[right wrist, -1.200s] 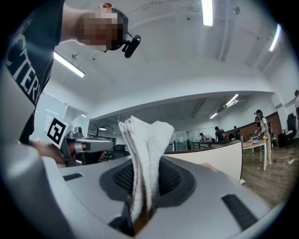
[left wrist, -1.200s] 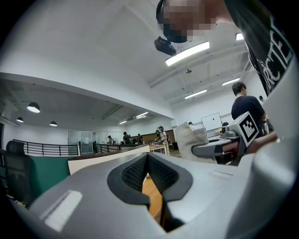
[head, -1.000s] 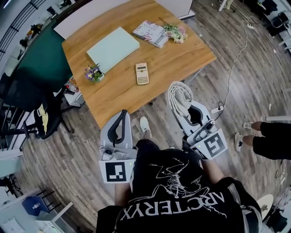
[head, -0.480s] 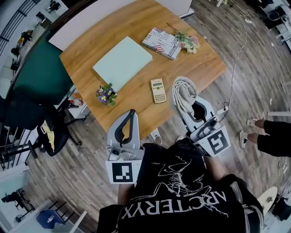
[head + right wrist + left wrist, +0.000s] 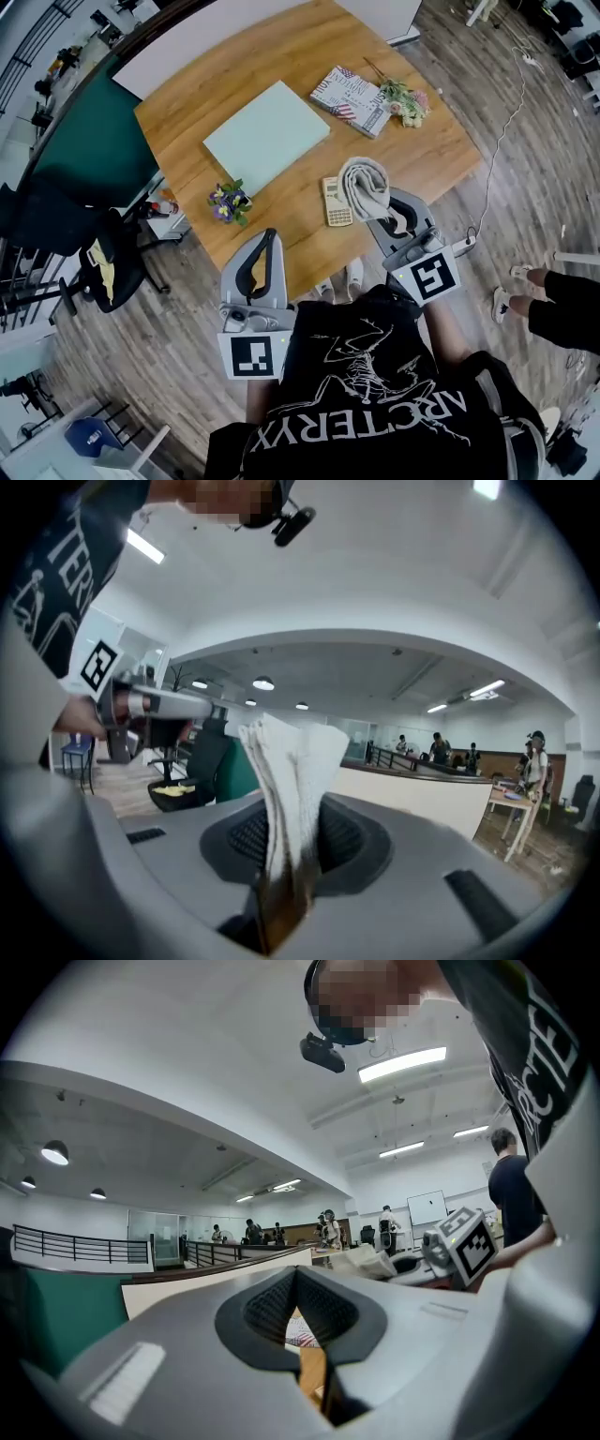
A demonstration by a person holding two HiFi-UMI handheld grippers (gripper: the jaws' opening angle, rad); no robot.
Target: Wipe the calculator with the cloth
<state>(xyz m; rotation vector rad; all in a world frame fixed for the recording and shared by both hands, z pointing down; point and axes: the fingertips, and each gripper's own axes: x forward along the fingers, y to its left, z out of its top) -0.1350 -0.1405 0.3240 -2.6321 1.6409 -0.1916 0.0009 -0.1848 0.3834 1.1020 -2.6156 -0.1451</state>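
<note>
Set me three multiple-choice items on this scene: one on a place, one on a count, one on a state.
1. Where does the calculator lie? A. In a drawer. B. On a shelf. C. On the table, beside the cloth.
2. How many flower bunches stand on the table? A. One. B. Two. C. Four.
3. The right tongs are: A. shut on the cloth. B. open and empty. C. lying on the table.
1 C, it lies on the wood next to the cloth; 2 B, one purple, one pink; 3 A, the cloth sticks up between its closed jaws.
</note>
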